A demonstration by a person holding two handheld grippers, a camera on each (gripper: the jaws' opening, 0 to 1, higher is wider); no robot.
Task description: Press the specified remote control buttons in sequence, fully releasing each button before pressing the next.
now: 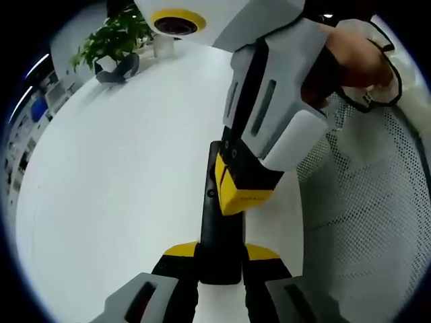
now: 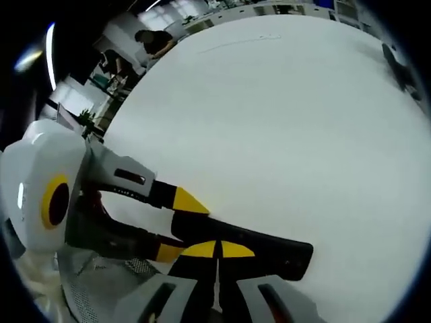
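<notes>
Left gripper jaws clamp the black remote on the white table; right gripper, jaws closed, presses it; potted plant upper left.

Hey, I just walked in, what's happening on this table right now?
A person is working a black remote control with two handheld grippers over a white table. The left gripper clamps the near end of the remote and holds it steady. The right gripper, its yellow tips together, comes down onto the remote's top face, apparently pressing a button. A potted plant stands at the far edge of the table.
</notes>
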